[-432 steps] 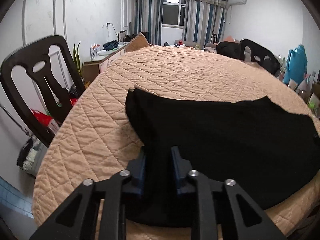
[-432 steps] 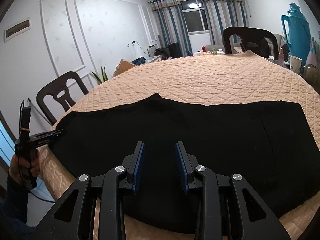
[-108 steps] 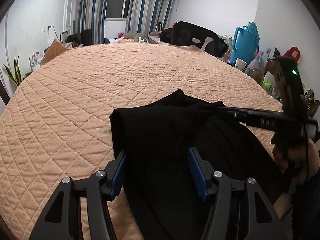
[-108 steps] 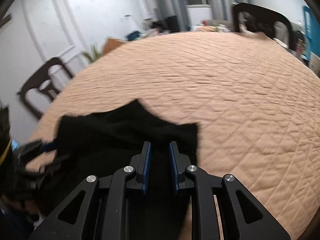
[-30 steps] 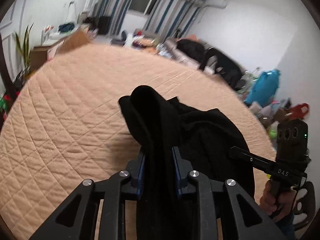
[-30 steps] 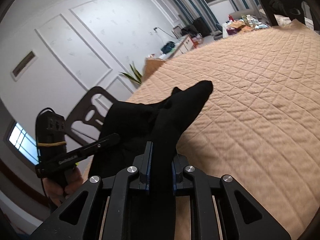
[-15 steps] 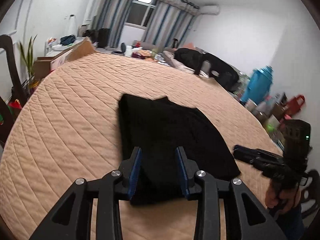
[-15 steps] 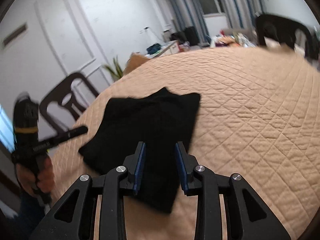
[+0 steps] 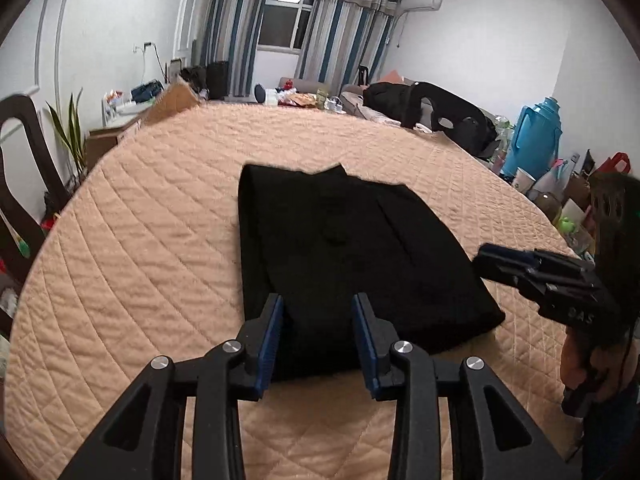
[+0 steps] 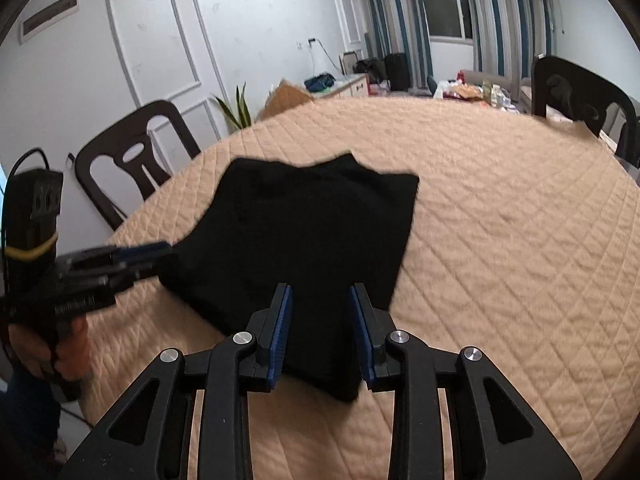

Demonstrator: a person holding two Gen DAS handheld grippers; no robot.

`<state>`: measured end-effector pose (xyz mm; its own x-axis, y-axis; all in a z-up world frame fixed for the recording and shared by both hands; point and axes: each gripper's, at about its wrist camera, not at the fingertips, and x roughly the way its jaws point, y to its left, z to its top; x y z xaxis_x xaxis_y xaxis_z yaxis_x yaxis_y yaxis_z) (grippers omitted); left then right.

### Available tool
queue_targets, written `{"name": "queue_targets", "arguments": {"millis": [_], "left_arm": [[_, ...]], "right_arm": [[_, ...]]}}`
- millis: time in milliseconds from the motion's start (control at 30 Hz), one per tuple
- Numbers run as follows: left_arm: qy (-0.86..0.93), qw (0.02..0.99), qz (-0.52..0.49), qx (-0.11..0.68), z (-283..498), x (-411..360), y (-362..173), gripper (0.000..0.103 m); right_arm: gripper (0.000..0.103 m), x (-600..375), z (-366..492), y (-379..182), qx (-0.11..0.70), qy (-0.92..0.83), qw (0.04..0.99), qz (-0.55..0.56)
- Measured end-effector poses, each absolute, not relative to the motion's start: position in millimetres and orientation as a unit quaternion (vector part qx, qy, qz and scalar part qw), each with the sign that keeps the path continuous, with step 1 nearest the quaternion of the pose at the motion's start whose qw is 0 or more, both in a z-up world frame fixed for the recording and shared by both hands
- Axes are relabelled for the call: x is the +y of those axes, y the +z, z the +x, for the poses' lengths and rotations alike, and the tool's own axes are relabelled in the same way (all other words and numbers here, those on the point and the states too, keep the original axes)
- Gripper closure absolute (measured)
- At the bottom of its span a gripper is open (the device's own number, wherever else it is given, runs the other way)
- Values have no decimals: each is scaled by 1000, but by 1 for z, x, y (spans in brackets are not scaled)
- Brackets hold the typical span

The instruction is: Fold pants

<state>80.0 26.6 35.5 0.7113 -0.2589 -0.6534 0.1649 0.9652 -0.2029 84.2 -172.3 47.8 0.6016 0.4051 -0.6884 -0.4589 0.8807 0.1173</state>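
Observation:
The black pants point(image 9: 340, 248) lie folded into a compact rectangle on the tan quilted table cover point(image 9: 140, 260); they also show in the right wrist view point(image 10: 304, 232). My left gripper point(image 9: 319, 320) is open and empty, hovering over the near edge of the pants. My right gripper point(image 10: 320, 312) is open and empty above the near right corner of the pants. The right gripper also shows at the right edge of the left wrist view point(image 9: 532, 270), and the left gripper at the left of the right wrist view point(image 10: 120, 258).
Dark chairs stand at the table's left point(image 10: 132, 164) and far right point(image 10: 580, 96). A blue thermos point(image 9: 536, 142) and small clutter sit on the right. A plant point(image 9: 68, 136) and cabinet stand by the left wall.
Both grippers let go of the pants, opened wider and drew back. The pants, held up a second ago, now lie flat and folded on the table.

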Motion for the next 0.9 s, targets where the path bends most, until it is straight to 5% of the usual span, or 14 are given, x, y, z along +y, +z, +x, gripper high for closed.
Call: {"name": "queue_targets", "arguments": {"millis": [367,900], "left_arm": [[-89,920,-38,380,102,18,22,66],[-73,933,-18,353,61,10,32,66]], "right_arm": [[72,-177,161,18,424,186,886,-2],[72,-182,64,35,397,216,891,-35]]}}
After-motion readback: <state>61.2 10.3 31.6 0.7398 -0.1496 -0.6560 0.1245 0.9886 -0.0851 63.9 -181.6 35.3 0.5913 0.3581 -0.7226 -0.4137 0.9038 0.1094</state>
